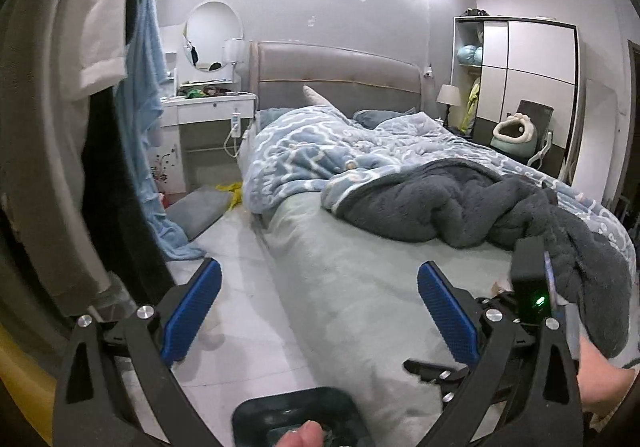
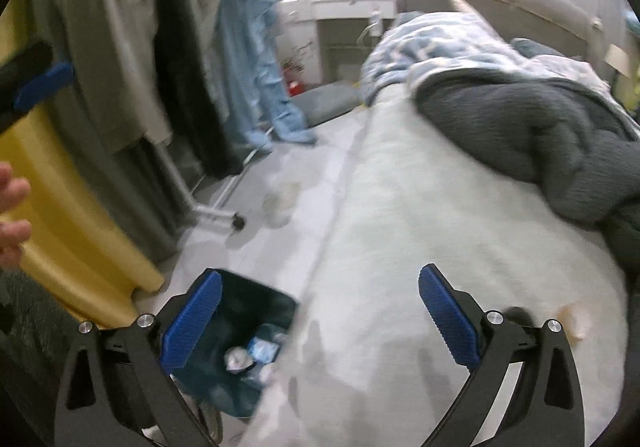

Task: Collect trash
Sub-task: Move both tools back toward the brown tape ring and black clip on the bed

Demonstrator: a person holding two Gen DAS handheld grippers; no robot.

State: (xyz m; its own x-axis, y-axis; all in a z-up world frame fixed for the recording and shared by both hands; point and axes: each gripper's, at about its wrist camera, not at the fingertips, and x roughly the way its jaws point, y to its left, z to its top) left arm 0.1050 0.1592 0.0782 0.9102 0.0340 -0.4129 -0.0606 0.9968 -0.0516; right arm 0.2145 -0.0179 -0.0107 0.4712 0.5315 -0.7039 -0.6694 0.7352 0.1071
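Observation:
A dark green trash bin (image 2: 276, 301) stands on the floor against the bed's side, with crumpled wrappers and a can (image 2: 240, 359) inside. In the left wrist view the bin (image 1: 276, 407) shows at the bottom edge. My right gripper (image 2: 320, 321) is open and empty, above the bin and the bed's edge. My left gripper (image 1: 320, 313) is open and empty too, over the bed's side and the floor. A clear plastic piece (image 2: 280, 199) lies on the floor. A small tan scrap (image 2: 576, 323) lies on the sheet, also seen as a scrap (image 1: 498, 285) in the left wrist view.
The bed (image 1: 360, 267) carries a blue duvet (image 1: 304, 155) and a grey blanket (image 1: 460, 203). Clothes hang on a rack (image 2: 208, 207) at the left, beside a yellow object (image 2: 80, 227). A grey cushion (image 1: 200, 207) and a white dresser (image 1: 208, 111) lie beyond.

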